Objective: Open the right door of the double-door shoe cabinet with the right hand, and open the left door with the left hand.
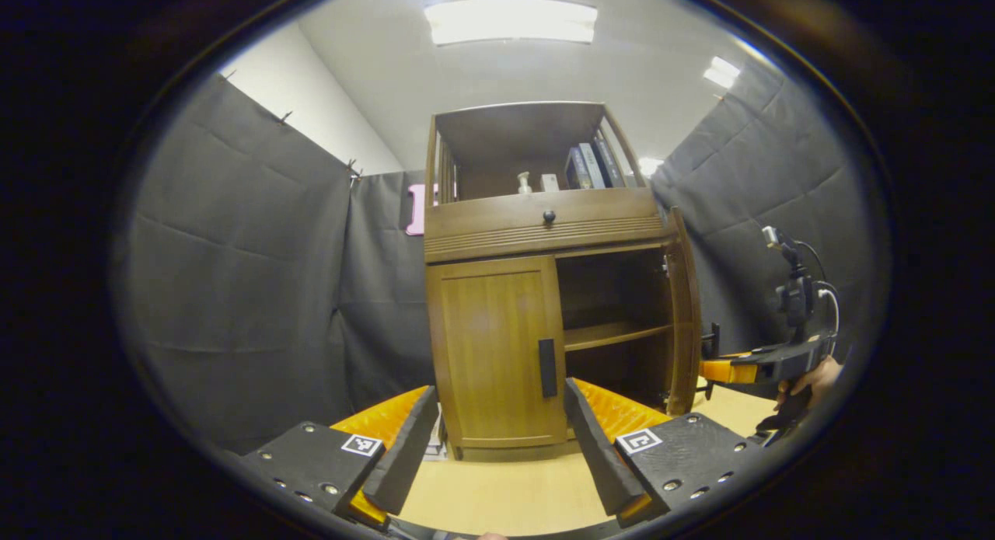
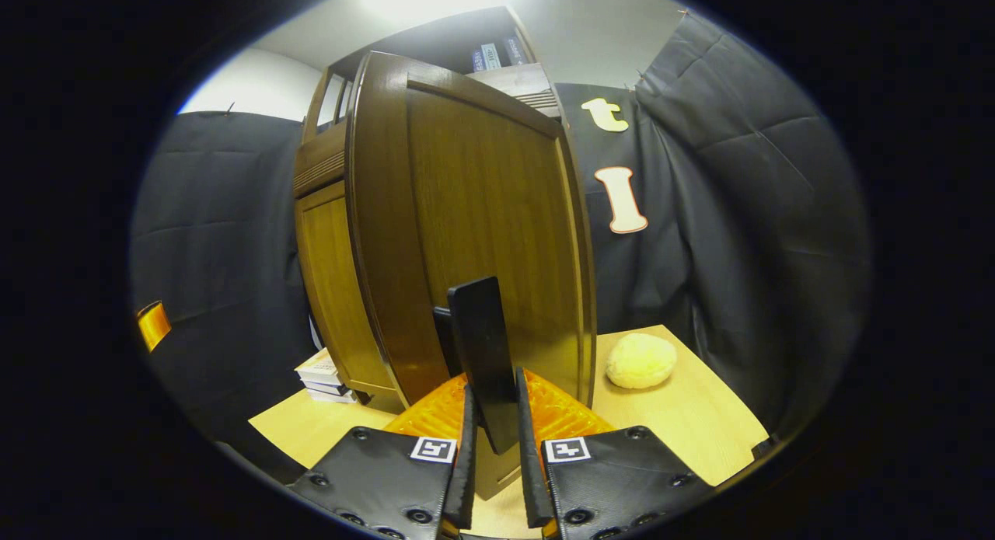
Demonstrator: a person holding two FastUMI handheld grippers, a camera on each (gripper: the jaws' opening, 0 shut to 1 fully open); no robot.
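The shoe cabinet (image 1: pixel 544 291) stood on the pale wooden floor (image 1: pixel 513 486) of the booth, dead ahead of the left gripper (image 1: pixel 497 439), whose jaws were spread wide with nothing between them. Its left door (image 1: pixel 497 350) was shut, and that door's dark handle (image 1: pixel 547 367) ran upright along the door's inner edge, lying at about one o'clock from the midpoint of the open jaws and well apart from them. From the left gripper view the right door (image 1: pixel 684 315) stood swung out, edge-on at three o'clock from the handle, baring an inner shelf (image 1: pixel 614 334). In the right gripper view the right gripper (image 2: pixel 494 439) had its jaws nearly closed on the right door's own handle (image 2: pixel 486 353), a fingertip (image 2: pixel 467 447) pressed to either side of the upright bar, which rose toward twelve o'clock. A fluffy yellow ball (image 2: pixel 640 360) lay on the floor at about two o'clock. I judged the right door done, and the left gripper plainly the nearer one for the handle left, whose vertical axis asked for jaws level and closing sideways.
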